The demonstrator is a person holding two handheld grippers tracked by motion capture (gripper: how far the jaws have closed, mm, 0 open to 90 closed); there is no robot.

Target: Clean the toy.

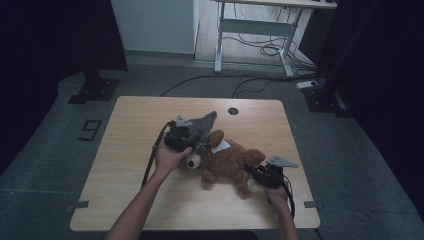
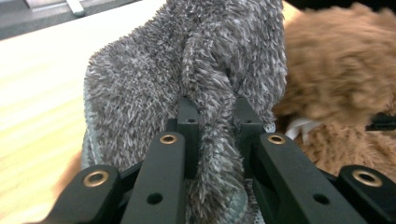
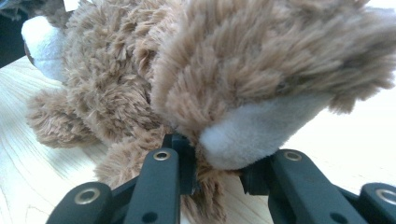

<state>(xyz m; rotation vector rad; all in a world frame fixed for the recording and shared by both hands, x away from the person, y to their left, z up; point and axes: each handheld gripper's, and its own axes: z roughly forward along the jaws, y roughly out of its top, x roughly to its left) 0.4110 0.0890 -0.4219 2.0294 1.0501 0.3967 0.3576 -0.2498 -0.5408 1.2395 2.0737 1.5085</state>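
— Wooden desk (image 1: 125,165): where's the teddy bear (image 1: 230,162)?
— Mid-desk, lying lengthwise between your hands. Your left tool (image 2: 217,116) pinches the grey fuzzy sock (image 2: 187,70) beside its head; your right tool (image 3: 217,154) clamps its foot.

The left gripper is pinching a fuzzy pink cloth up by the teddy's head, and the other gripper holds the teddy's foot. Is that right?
Not quite: the fuzzy cloth is grey, not pink, as the left gripper view shows. The rest holds: the left gripper pinches it up by the teddy's head, and the right gripper holds the teddy's foot.
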